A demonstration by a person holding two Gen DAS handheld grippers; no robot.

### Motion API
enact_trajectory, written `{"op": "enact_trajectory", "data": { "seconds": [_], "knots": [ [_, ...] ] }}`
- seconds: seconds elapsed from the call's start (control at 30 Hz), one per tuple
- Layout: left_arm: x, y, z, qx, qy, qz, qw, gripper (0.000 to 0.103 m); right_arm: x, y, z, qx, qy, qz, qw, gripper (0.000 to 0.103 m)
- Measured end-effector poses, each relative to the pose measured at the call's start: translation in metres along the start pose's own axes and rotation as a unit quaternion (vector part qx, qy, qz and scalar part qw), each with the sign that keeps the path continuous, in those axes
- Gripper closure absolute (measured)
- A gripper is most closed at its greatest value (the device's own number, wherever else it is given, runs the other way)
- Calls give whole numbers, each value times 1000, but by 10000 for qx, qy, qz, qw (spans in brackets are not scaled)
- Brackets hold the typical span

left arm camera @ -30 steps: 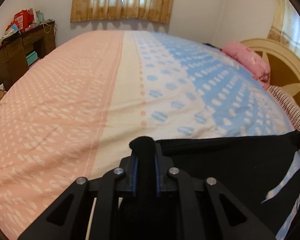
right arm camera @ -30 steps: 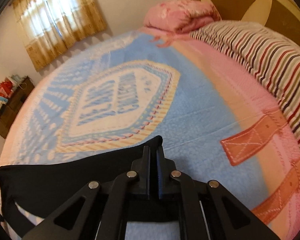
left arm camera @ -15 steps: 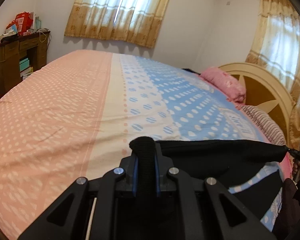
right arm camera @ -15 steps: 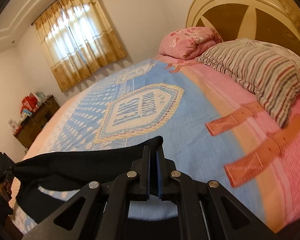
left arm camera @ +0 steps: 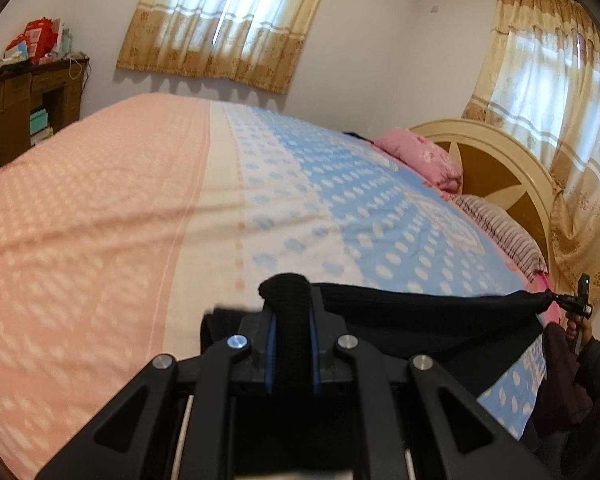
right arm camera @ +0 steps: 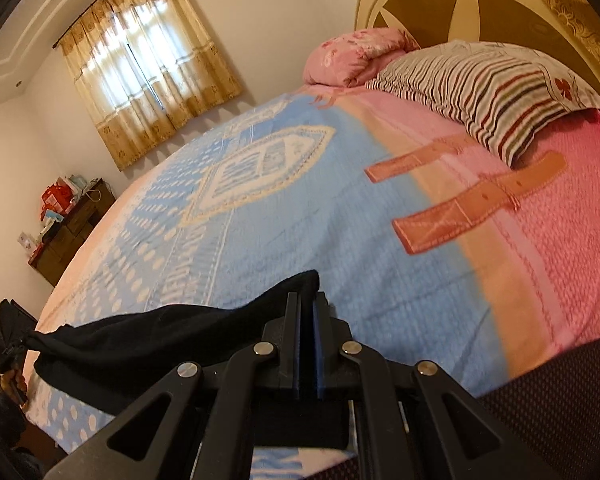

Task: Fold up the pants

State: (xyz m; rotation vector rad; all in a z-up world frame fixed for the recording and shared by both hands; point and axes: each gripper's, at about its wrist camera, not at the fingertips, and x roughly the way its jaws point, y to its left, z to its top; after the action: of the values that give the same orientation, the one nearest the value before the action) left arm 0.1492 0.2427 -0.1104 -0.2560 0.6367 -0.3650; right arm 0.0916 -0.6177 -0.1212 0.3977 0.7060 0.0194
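Note:
The black pants (left arm camera: 428, 320) hang stretched between my two grippers above the near edge of the bed. My left gripper (left arm camera: 290, 292) is shut on a thick bunched fold of the black cloth, which sticks out past its fingertips. My right gripper (right arm camera: 307, 300) is shut on a thin corner of the pants (right arm camera: 160, 336), whose cloth runs off to the left. In the left wrist view the right gripper (left arm camera: 576, 304) shows small at the far right, pinching the other end. The left gripper (right arm camera: 10, 344) appears at the left edge of the right wrist view, held by a hand.
The bed's pink, cream and blue quilt (left arm camera: 140, 208) spreads ahead. A striped pillow (right arm camera: 492, 92) and a pink pillow (right arm camera: 356, 54) lie by the rounded headboard (left arm camera: 496, 168). A dark wooden desk (left arm camera: 24, 104) with clutter stands at the far left wall. Curtained windows (left arm camera: 228, 20) are behind.
Both grippers have drawn back toward the near edge of the bed and tilted up, carrying the pants with them. More of the walls, windows and headboard shows now. Both grips are unchanged.

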Motion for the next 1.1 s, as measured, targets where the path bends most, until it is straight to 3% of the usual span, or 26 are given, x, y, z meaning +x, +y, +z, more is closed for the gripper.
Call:
{"op": "enact_trajectory", "data": {
  "seconds": [0.2, 0.3, 0.33, 0.43, 0.53, 0.77, 0.97, 1.1],
  "knots": [
    [-13, -8, -21, 300, 181, 26, 9994, 87, -6, -4, -11, -131, 363, -294, 9988, 96],
    [-20, -9, -29, 518, 308, 203, 9980, 77, -17, -18, -14, 37, 301, -647, 9974, 94],
    [-21, -8, -31, 580, 377, 266, 9973, 73, -22, -21, -14, 112, 257, -667, 9974, 91],
    [-31, -4, -39, 701, 464, 409, 9956, 63, -43, -33, -13, 447, -22, -687, 9966, 65],
    [-45, 1, -44, 780, 461, 541, 9944, 59, -59, -24, -8, 472, -239, -660, 9964, 63],
    [-68, 28, -43, 457, 246, 852, 9950, 58, -38, 97, 10, -852, -68, -259, 9960, 63],
    [-64, 21, -33, 365, 138, 733, 9965, 58, 14, 214, 14, -1687, 281, 529, 9838, 63],
    [-40, 12, -25, 366, 342, 765, 9958, 58, 62, 293, 0, -2097, 756, 979, 9699, 63]
  ]
}}
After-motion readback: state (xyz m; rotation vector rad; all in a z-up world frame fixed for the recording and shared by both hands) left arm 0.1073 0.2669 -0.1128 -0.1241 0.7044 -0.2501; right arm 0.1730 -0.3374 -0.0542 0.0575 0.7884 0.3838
